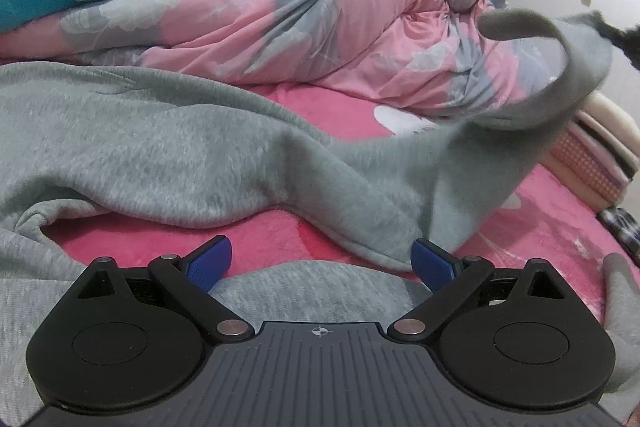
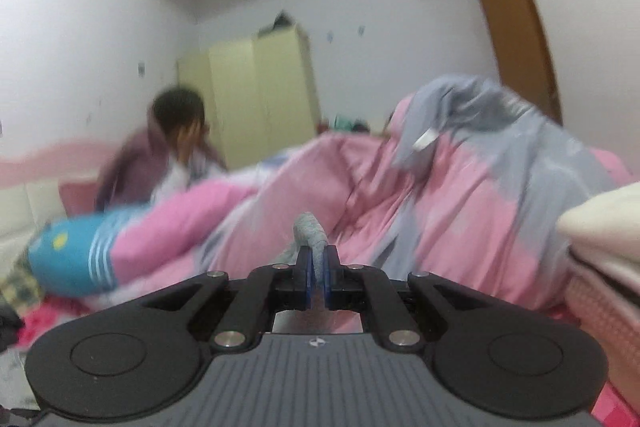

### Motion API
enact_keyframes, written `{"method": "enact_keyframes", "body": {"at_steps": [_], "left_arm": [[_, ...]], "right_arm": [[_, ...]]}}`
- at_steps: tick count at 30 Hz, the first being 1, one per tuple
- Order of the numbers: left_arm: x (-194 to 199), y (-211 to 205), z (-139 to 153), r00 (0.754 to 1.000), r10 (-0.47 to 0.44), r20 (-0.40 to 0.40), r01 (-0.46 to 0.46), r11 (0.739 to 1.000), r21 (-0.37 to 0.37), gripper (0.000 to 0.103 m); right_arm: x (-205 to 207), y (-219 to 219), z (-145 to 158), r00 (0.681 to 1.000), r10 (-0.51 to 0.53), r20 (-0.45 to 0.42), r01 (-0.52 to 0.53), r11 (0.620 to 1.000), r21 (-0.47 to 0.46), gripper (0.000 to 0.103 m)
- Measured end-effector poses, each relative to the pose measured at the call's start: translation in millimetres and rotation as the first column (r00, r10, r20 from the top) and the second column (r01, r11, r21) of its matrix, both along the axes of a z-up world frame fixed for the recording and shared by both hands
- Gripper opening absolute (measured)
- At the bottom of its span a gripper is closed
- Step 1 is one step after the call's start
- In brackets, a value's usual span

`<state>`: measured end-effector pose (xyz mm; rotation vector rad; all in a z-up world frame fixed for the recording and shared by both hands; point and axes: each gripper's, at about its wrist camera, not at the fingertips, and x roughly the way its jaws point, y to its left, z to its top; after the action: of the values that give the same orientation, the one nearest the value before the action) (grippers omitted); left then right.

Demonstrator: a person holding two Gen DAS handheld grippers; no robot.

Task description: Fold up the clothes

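A grey sweatshirt [image 1: 168, 147] is lying spread across a pink bed [image 1: 560, 219], one sleeve [image 1: 460, 163] rising off the body toward the upper right of the left wrist view, where the right gripper [image 2: 318, 267] is pinching its cuff [image 2: 310, 227] between pads pressed together on the cloth. The left gripper [image 1: 321, 259] is hovering with its blue fingers [image 1: 210, 259] spread wide and holding nothing, the garment's edge passing just ahead of and beneath them. The sleeve's long axis is running from just beyond the left gripper's right finger diagonally up to the held cuff, so the right hand alone is carrying it, and the fold likely depends on bringing that cuff back across the body lying ahead and to the left of the open fingers. A pink quilt [image 1: 280, 11] is heaped behind.
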<state>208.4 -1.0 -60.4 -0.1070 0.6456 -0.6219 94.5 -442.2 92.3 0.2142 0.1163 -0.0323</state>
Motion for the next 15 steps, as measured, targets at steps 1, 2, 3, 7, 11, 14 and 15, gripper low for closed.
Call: {"method": "enact_keyframes", "body": {"at_steps": [1, 2, 3, 7, 11, 14, 15], "left_arm": [[0, 0, 0, 1.000, 0.000, 0.000, 0.000, 1.000, -0.001, 0.097], [0, 1, 0, 1.000, 0.000, -0.001, 0.000, 1.000, -0.002, 0.097], [0, 1, 0, 1.000, -0.001, -0.001, 0.001, 1.000, -0.002, 0.097], [0, 1, 1, 1.000, 0.000, -0.003, 0.000, 1.000, -0.002, 0.097], [0, 2, 2, 1.000, 0.003, 0.002, -0.003, 1.000, -0.005, 0.097], [0, 3, 5, 1.000, -0.003, 0.013, 0.004, 1.000, -0.025, 0.097], [0, 4, 7, 1.000, -0.004, 0.015, 0.004, 0.999, -0.034, 0.097]], "right_arm": [[-7, -12, -8, 1.000, -0.022, 0.007, 0.022, 1.000, 0.002, 0.006], [-14, -24, -17, 0.999, -0.043, 0.012, 0.043, 0.999, 0.009, 0.006], [-23, -42, -32, 0.998, -0.055, 0.006, 0.054, 0.997, 0.055, 0.006], [-43, -117, -105, 0.962, -0.162, -0.219, 0.220, 0.936, 0.276, 0.010], [-72, -164, -150, 0.856, -0.347, -0.383, 0.500, 0.747, 0.439, 0.012], [-82, -174, -156, 0.814, -0.398, -0.424, 0.573, 0.668, 0.475, 0.012], [-77, -166, -147, 0.829, -0.382, -0.407, 0.547, 0.703, 0.455, 0.012]]}}
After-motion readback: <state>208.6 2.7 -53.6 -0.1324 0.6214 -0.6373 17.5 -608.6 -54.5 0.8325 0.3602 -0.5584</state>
